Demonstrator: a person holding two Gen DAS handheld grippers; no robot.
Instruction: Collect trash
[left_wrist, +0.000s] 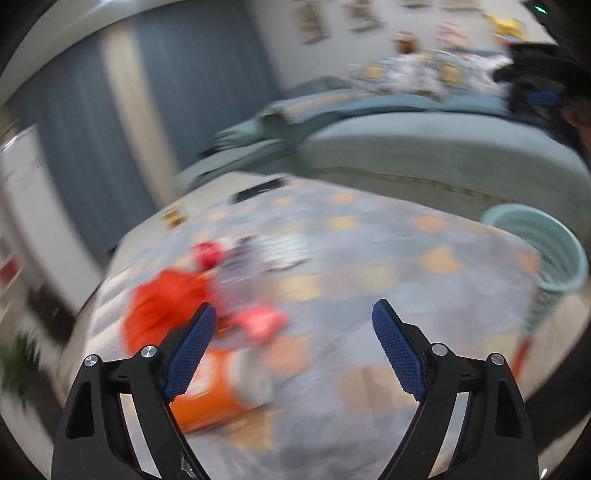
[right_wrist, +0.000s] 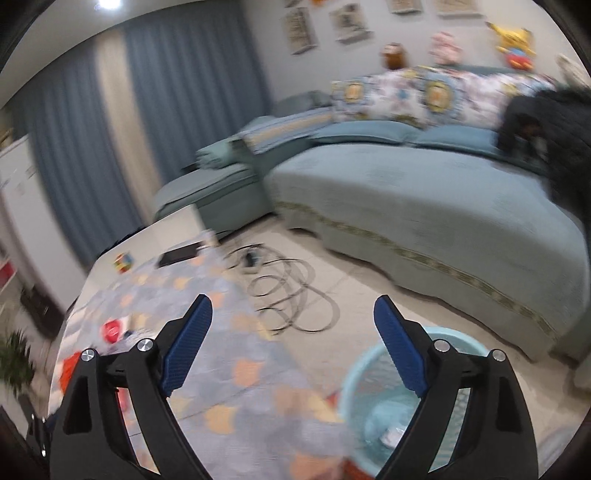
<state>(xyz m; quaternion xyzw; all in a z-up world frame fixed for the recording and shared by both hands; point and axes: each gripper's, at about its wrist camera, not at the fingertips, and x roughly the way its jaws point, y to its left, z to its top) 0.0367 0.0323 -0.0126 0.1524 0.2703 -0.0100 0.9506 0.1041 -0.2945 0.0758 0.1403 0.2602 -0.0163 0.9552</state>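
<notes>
Trash lies on a table with a grey and orange patterned cloth (left_wrist: 369, 266): a red crumpled bag (left_wrist: 162, 310), a pink wrapper (left_wrist: 262, 319), an orange and white container (left_wrist: 225, 391), a clear bottle with a red cap (left_wrist: 208, 253). My left gripper (left_wrist: 293, 347) is open and empty above the cloth, right of the trash. A light blue bin (left_wrist: 554, 243) stands on the floor at the table's right. My right gripper (right_wrist: 293, 347) is open and empty over the table edge and above the bin (right_wrist: 373, 391), which holds a small white scrap (right_wrist: 391, 437).
A teal sofa (right_wrist: 424, 206) with patterned cushions runs along the back and right. Black cables (right_wrist: 291, 295) coil on the floor between the table and the sofa. A dark flat device (right_wrist: 181, 254) and a coloured cube (right_wrist: 123, 261) lie at the table's far end.
</notes>
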